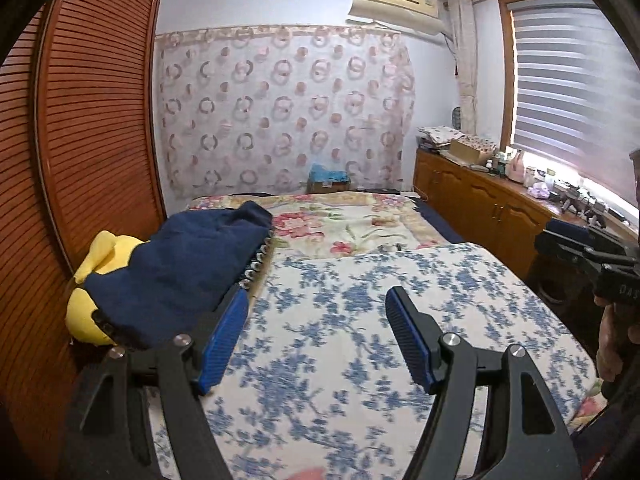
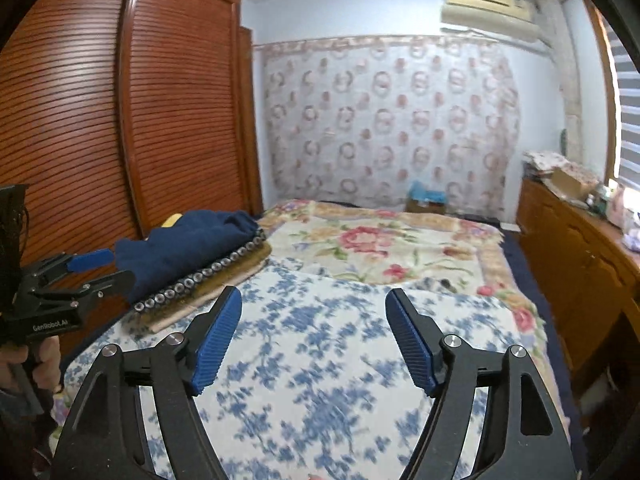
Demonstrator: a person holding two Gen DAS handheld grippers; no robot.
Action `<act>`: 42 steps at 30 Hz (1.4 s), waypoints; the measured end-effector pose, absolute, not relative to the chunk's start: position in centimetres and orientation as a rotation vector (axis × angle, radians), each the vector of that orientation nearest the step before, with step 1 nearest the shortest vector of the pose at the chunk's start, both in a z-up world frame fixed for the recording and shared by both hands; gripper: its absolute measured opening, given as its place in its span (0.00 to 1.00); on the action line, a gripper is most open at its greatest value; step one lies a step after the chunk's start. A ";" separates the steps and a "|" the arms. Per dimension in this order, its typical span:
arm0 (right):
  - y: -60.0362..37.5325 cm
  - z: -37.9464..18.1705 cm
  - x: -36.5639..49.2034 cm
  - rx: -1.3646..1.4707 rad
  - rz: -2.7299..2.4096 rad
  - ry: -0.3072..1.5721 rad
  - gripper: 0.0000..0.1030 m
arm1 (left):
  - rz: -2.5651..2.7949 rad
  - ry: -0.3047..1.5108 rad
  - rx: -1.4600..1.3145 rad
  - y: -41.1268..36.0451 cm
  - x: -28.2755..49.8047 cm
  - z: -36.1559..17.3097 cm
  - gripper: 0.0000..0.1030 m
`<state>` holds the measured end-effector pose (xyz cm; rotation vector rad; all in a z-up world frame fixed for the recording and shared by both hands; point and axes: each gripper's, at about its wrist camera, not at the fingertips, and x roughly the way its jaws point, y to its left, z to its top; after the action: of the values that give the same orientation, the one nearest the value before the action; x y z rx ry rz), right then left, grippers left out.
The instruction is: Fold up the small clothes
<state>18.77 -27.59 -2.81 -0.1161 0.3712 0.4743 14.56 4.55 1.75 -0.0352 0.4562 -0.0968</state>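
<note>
A bedroom, daylight pushing through the striped window blind. Louvred wooden wardrobe on the left, a ring-patterned curtain across the far wall, air conditioner above it, and a cluttered wooden sideboard under the window.

- The blue-flowered cloth between the left gripper's fingers is smeared; its pattern has no clear edges.
- The yellow plush toy, left of the left gripper, lies mostly hidden under the navy garment.
- The right gripper is cut off by the right edge of the left wrist view.
- Small things on the wooden cabinet, far right, are too small to name.
- The hand is cropped at the left edge of the right wrist view.
</note>
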 end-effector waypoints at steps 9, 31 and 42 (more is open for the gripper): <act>-31.2 -3.2 16.5 -0.092 0.403 0.357 0.76 | -0.124 0.455 -0.015 1.5 13.1 3.1 0.70; -32.8 -0.4 12.3 -0.050 0.326 0.271 0.86 | -0.104 0.337 0.001 0.4 9.0 7.6 0.70; -32.5 -0.2 11.9 -0.051 0.325 0.261 0.86 | -0.093 0.332 -0.004 0.9 8.5 7.8 0.70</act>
<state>11.91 -32.50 -0.21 -0.0508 0.2612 0.3251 8.47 0.86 7.76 -0.0042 0.3325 -0.0931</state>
